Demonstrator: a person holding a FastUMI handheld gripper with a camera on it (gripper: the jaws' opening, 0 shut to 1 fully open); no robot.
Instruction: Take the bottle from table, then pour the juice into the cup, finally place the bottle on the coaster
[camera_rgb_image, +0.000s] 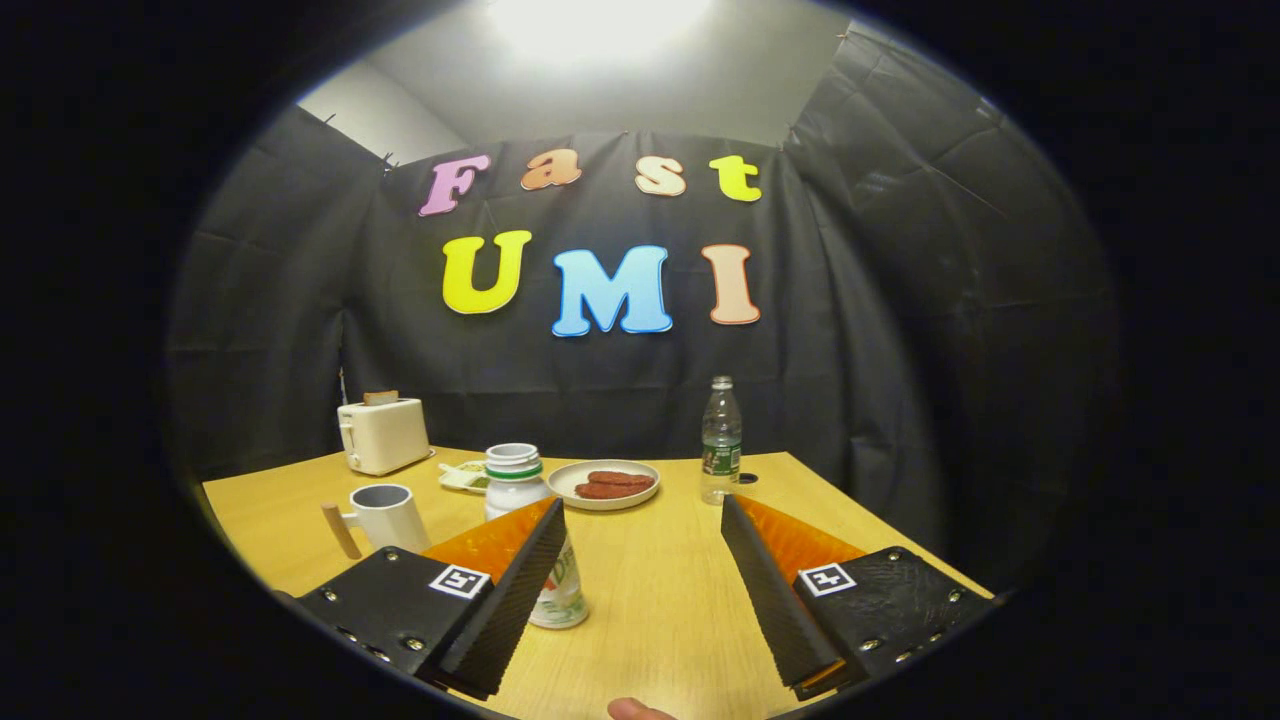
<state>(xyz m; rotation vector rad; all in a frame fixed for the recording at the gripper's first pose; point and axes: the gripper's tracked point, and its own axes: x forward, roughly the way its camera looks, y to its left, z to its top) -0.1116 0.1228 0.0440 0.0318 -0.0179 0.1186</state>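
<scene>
On the counter (650, 590), seen from the claw's own camera, the claw (640, 535) hangs wide open with nothing in it. A white bottle (520, 490) with a green band and no cap stands just ahead of the left finger, which covers its lower body; it sits to that side and not between the fingers. The cup (385, 515), with a wooden handle, stands near the bottle on its far-left side. A clear bottle (721, 440) stands well beyond the right finger, with a small dark disc (747, 479), perhaps the coaster, touching or just beside its base. A plate (604, 484) of food lies behind the white bottle, and a toaster (383, 434) sits at the back. A fingertip (640, 710) shows at the near counter edge.

Which bottle holds the juice cannot be told, so the wrong one could be taken. If the white one is meant, the claw is off-centre: driving straight in would likely strike it with the left finger and tip it, and being uncapped it would spill. A knocked bottle could also hit the nearby cup.
</scene>
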